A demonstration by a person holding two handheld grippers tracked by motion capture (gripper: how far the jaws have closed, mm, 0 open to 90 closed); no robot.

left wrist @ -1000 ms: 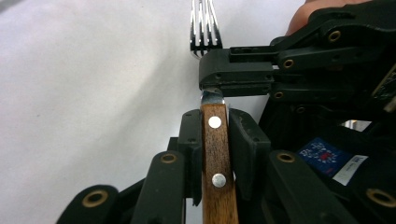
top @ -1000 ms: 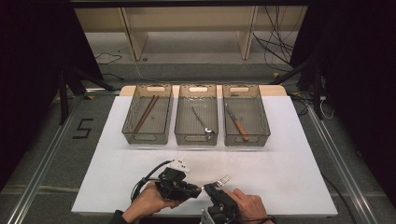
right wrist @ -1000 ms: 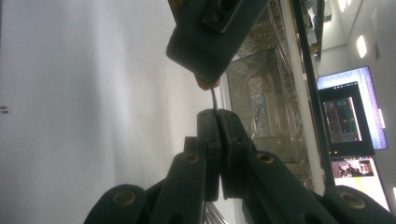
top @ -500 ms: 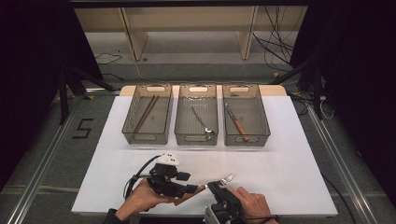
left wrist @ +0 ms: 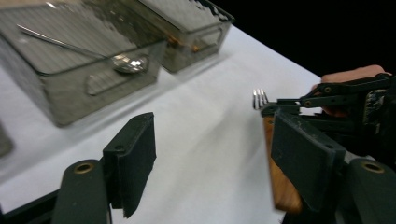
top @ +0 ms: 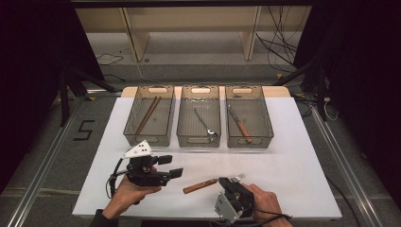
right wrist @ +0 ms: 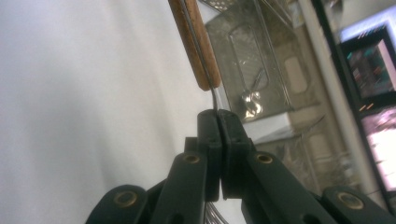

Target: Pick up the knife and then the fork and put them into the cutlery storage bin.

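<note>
Near the front edge of the white tabletop, the left gripper was held with its jaws apart; they had just been opening, and nothing was pressed between them. To its right, the wooden-handled fork was clamped at its metal neck by the shut jaws of the right gripper, handle pointing left. A handover was judged just completed. Next, carrying to one of the three bins was called for, probably the right one.
</note>
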